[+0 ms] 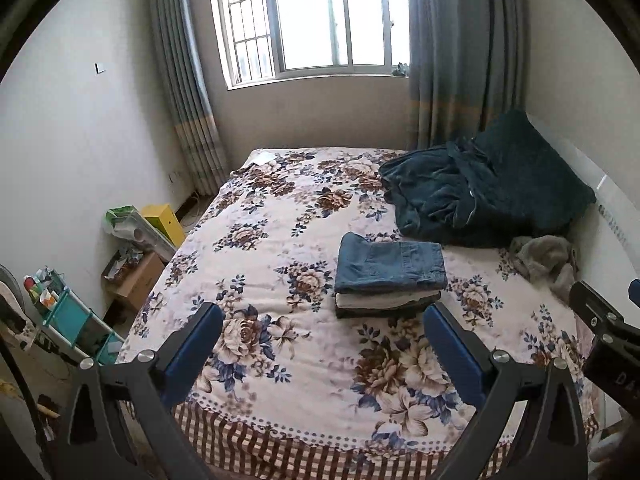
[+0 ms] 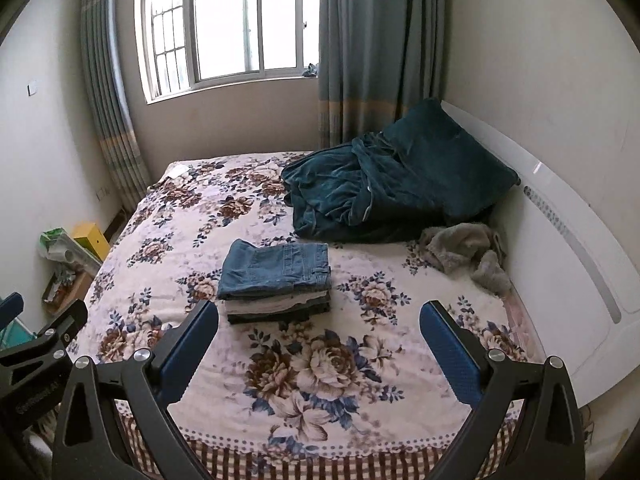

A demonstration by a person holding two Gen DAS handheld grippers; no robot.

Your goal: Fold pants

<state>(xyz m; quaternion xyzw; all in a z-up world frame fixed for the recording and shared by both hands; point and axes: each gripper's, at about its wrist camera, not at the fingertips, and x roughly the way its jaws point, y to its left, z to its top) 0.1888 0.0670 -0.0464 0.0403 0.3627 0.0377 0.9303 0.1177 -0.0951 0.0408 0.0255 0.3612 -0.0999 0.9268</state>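
Observation:
Folded blue jeans (image 1: 390, 266) (image 2: 276, 268) top a neat stack of folded pants on the floral bedspread (image 1: 280, 240) (image 2: 224, 208). Under them lie a pale pair and a dark pair. My left gripper (image 1: 323, 330) hangs open above the bed's near edge, short of the stack, nothing between its blue pads (image 1: 452, 344). My right gripper (image 2: 318, 328) is also open and empty, a little nearer than the stack. Each gripper shows at the other view's edge: the right gripper (image 1: 608, 328), the left gripper (image 2: 40, 336).
A dark teal blanket and pillow (image 1: 480, 188) (image 2: 392, 184) are heaped at the far right by the white headboard (image 2: 560, 240). A grey fuzzy garment (image 1: 544, 260) (image 2: 468, 252) lies crumpled beside them. Boxes and a teal rack (image 1: 72, 320) crowd the floor at the left.

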